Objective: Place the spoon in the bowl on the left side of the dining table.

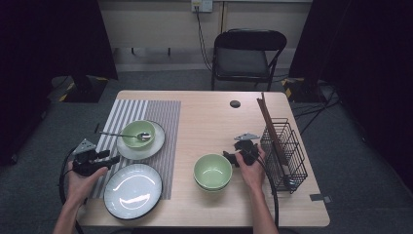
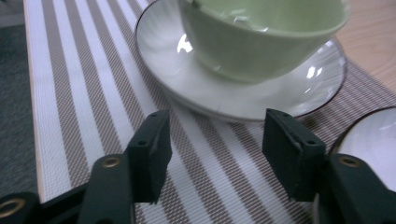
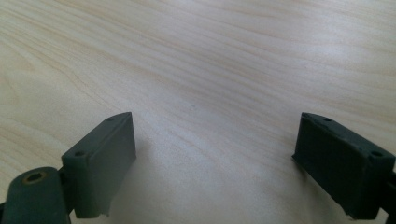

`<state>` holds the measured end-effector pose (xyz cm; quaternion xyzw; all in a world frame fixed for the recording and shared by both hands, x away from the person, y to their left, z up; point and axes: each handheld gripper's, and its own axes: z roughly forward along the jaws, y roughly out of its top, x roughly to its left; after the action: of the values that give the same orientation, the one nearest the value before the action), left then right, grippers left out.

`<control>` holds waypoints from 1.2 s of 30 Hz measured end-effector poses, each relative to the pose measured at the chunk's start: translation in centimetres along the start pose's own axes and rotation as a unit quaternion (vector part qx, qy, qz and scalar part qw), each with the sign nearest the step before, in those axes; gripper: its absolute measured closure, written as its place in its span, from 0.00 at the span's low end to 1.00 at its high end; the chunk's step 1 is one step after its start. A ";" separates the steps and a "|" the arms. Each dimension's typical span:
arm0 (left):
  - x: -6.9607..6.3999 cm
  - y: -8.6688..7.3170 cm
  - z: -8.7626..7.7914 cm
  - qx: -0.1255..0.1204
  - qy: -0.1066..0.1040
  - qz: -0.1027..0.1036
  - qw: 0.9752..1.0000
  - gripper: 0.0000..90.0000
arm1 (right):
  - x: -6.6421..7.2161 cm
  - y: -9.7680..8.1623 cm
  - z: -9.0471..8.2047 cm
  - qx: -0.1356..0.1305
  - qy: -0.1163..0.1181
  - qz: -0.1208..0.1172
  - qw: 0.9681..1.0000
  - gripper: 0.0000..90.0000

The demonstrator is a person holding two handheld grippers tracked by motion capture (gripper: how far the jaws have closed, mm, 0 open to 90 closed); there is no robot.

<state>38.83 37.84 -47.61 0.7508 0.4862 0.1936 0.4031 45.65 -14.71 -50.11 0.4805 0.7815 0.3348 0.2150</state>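
on striped placemat (image 2: 70,93), green bowl (image 2: 261,37) on saucer (image 2: 187,79) sits just beyond open, empty left tongs (image 2: 215,154).

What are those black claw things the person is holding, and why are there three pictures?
Those are tools for grabbing, one in each hand. The left hand-held gripper and the right hand-held gripper each have two black jaws that open and shut like tongs.

One picture looks down from above the light wooden table. The other two come from little cameras riding on each gripper, looking along its jaws.

On the table lies a striped grey and white placemat. On it sit a pale green bowl with a metal spoon on a white saucer, and a big white plate with a dark rim. There is another stack of pale green bowls and a black wire basket.

Both grippers are open and hold nothing.
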 end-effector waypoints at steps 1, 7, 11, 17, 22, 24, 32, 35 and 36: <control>0.4 -0.4 0.4 0.006 0.003 -0.009 1.000 0.43 | 0.0 0.0 0.0 0.000 0.000 -0.001 1.000 0.13; 0.9 -1.2 1.3 0.032 0.032 -0.017 0.999 0.35 | 0.0 0.2 0.0 0.009 -0.002 0.001 1.000 0.13; 1.0 -1.5 1.5 0.035 0.043 -0.009 0.998 0.34 | 0.1 0.7 -0.1 0.021 -0.011 0.001 1.000 0.17; 0.7 -1.7 1.8 0.031 0.056 0.009 0.998 0.30 | 0.2 1.4 -0.6 0.013 -0.016 0.001 1.000 0.19; 0.8 -1.8 1.8 0.030 0.055 0.012 0.998 0.30 | 0.1 1.7 -1.0 0.002 -0.020 0.006 1.000 0.20; 0.8 -1.8 1.8 0.030 0.054 0.012 0.998 0.30 | 0.1 1.9 -1.1 -0.002 -0.025 0.011 1.000 0.20; 0.8 -1.8 1.8 0.030 0.054 0.013 0.998 0.30 | 0.8 4.2 -2.2 -0.024 -0.028 0.009 0.999 0.20; 0.8 -1.8 1.8 0.030 0.055 0.013 0.998 0.30 | 1.1 5.3 -3.3 -0.046 -0.004 0.010 0.999 0.20; 0.8 -1.8 1.8 0.030 0.055 0.013 0.998 0.30 | 1.1 5.3 -3.3 -0.046 -0.004 0.010 0.999 0.20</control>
<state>39.39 38.15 -50.17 0.7571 0.5034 0.2247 0.3505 46.17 -13.18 -44.00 0.4796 0.7596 0.3705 0.2362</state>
